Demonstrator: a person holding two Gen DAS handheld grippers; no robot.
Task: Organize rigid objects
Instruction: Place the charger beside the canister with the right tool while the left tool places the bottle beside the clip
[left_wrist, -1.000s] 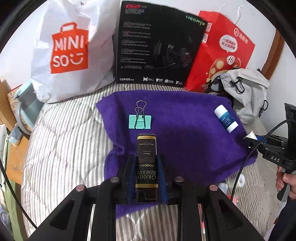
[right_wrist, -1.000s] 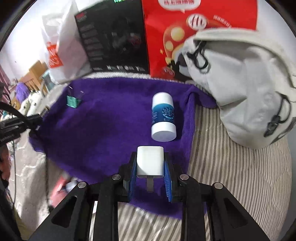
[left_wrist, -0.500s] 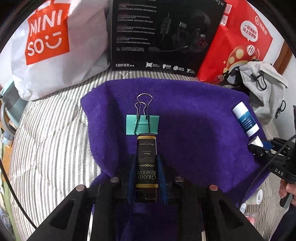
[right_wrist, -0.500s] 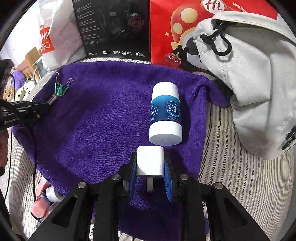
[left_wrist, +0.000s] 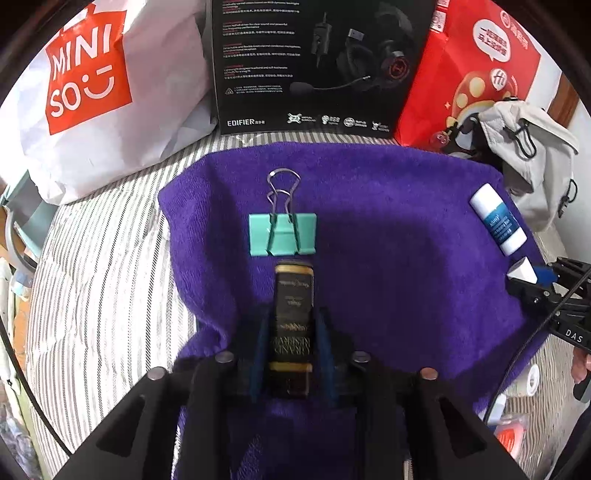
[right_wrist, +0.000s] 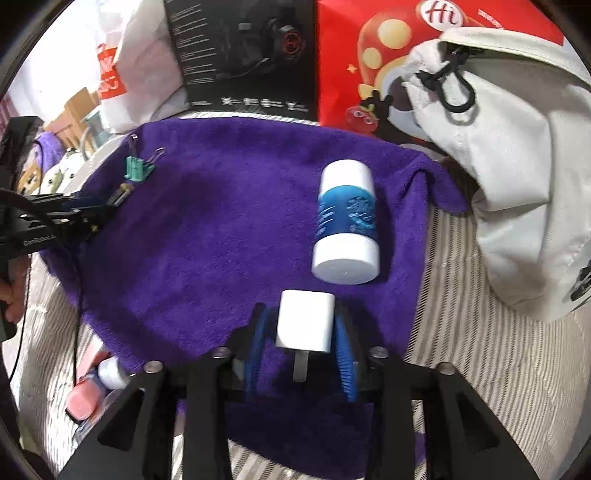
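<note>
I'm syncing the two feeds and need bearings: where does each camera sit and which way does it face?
Left wrist: on the left gripper, facing the bags along the dark box toward the binder clip; right gripper at right.
Right wrist: on the right gripper, along the white charger toward the blue-white tube; left gripper at left.
Shared: purple towel, clip, tube.

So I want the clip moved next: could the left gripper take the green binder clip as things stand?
Probably not yet: the left gripper is shut on the black box; the binder clip lies unobstructed just ahead.

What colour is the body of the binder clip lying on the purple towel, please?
Mint green, with silver wire handles; the binder clip shows best in the left wrist view.
</note>
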